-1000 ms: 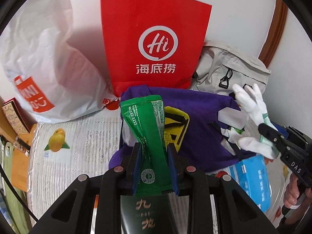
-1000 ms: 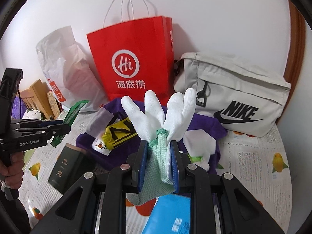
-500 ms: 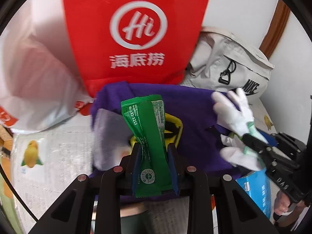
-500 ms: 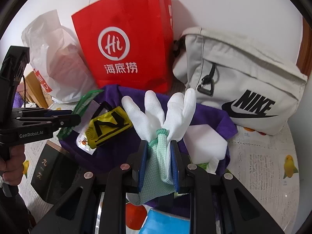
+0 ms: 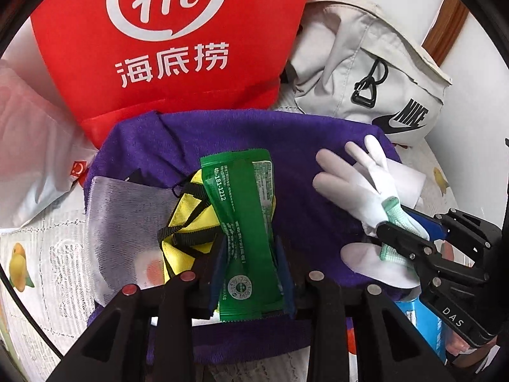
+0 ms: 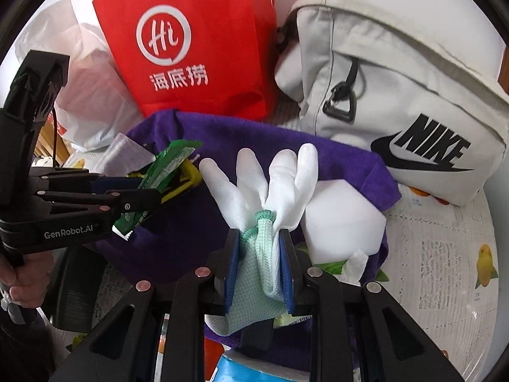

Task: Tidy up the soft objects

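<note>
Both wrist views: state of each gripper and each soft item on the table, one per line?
Left gripper: shut on green packet.
Right gripper: shut on white glove, fingers upward.
Purple cloth: spread flat.
Yellow pouch: lying on the cloth.
Red paper bag: upright.
Nike bag: lying beside the red bag.

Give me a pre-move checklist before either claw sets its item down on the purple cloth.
1. Left claw shut on green packet: ok.
2. Right claw shut on white glove, gripped at the cuff: ok.
3. Both claws over purple cloth: ok.
4. Gap between the claws: ok, apart.
5. Cloth free for placing: not ok; yellow pouch and white block lie on it.
6. Height above cloth: cannot tell.
</note>
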The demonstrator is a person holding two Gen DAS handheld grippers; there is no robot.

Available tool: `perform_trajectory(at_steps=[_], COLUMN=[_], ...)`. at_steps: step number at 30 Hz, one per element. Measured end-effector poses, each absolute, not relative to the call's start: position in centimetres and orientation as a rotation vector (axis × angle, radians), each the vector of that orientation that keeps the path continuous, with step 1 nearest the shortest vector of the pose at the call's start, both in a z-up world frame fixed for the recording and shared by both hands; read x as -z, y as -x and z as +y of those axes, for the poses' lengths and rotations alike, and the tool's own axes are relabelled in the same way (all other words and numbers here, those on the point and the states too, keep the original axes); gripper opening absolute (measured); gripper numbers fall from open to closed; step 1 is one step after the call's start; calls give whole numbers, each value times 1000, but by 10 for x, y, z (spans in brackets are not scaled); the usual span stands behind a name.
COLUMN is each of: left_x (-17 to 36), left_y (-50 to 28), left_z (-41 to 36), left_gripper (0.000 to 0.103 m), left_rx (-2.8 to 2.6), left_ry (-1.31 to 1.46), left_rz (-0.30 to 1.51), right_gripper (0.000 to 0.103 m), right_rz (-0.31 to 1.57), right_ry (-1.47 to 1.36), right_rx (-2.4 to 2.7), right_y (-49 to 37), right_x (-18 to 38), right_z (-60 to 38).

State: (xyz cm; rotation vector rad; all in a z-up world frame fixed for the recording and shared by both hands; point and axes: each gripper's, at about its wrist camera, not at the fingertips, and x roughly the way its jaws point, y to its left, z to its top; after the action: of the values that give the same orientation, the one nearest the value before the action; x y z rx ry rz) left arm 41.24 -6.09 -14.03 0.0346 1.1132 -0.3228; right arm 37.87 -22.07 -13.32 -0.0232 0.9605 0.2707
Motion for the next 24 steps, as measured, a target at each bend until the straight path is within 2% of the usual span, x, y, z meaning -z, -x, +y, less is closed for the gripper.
perform_trajectory(at_steps=[5, 7, 8, 9, 13, 15, 24], left_x=[145, 143, 142, 140, 131, 126, 102], left_y=[-417, -416, -416, -416, -412, -410, -396], left_z=[-57, -58, -59, -60, -59, -56, -36], left_gripper=[41, 50, 60, 65, 69, 73, 74], left_rx=[329, 326, 324, 320, 277, 267, 210], left_ry=[-14, -24, -29, -37, -74, -70, -65], left_rz=[1131, 1128, 1126, 1121, 1088, 1083, 1067], right_gripper=[32, 37, 39, 43, 59, 60, 62], right_rz=[971, 969, 968, 966, 952, 940, 915], right_ry=[27, 23, 22, 22, 30, 29, -24], right_rx=[-273, -274, -276, -275, -272, -271, -235], right_y=[-381, -381, -380, -380, -376, -374, -363], right_x=[138, 138, 138, 137, 132, 128, 106], right_z=[-223, -224, -225, -225, -223, -223, -233])
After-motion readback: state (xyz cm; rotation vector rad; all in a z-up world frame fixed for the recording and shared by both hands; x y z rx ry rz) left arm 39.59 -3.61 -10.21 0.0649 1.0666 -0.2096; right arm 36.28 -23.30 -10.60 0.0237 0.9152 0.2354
